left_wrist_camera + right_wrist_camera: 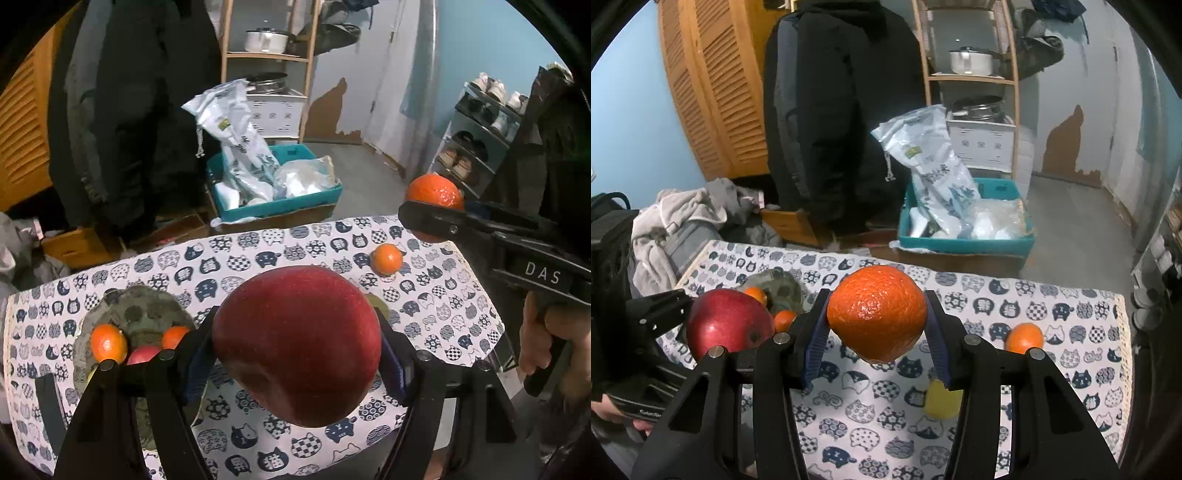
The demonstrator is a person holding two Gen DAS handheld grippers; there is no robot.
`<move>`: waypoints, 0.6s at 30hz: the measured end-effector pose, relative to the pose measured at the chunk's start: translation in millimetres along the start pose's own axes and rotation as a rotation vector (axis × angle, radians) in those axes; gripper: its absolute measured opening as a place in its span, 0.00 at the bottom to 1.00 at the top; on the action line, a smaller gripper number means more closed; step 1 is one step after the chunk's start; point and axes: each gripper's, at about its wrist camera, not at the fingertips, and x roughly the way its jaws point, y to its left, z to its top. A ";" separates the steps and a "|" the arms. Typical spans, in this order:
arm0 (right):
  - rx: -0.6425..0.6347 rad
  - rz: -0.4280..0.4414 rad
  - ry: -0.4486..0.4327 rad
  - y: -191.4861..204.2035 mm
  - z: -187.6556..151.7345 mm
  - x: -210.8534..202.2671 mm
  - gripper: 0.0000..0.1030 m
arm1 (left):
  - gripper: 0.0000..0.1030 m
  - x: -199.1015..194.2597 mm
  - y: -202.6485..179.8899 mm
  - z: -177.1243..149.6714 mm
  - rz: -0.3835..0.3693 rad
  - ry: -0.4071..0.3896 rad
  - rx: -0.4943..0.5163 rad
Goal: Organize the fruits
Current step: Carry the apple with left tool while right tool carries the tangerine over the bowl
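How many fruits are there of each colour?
Oranges: 4
Red fruits: 2
Yellow fruit: 1
Total: 7

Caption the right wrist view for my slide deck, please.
Right gripper holds an orange above the cat-print tablecloth; left gripper's red apple alongside.
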 end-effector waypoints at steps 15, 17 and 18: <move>-0.048 0.056 0.048 52.8 13.8 48.3 0.46 | 0.75 -2.8 71.1 -27.5 0.078 0.019 -0.112; -0.054 0.065 0.056 60.6 14.7 56.0 0.46 | 0.75 -3.3 84.1 -32.8 0.087 0.026 -0.134; -0.057 0.069 0.061 64.8 15.3 60.4 0.46 | 0.75 -3.4 88.8 -34.7 0.091 0.028 -0.143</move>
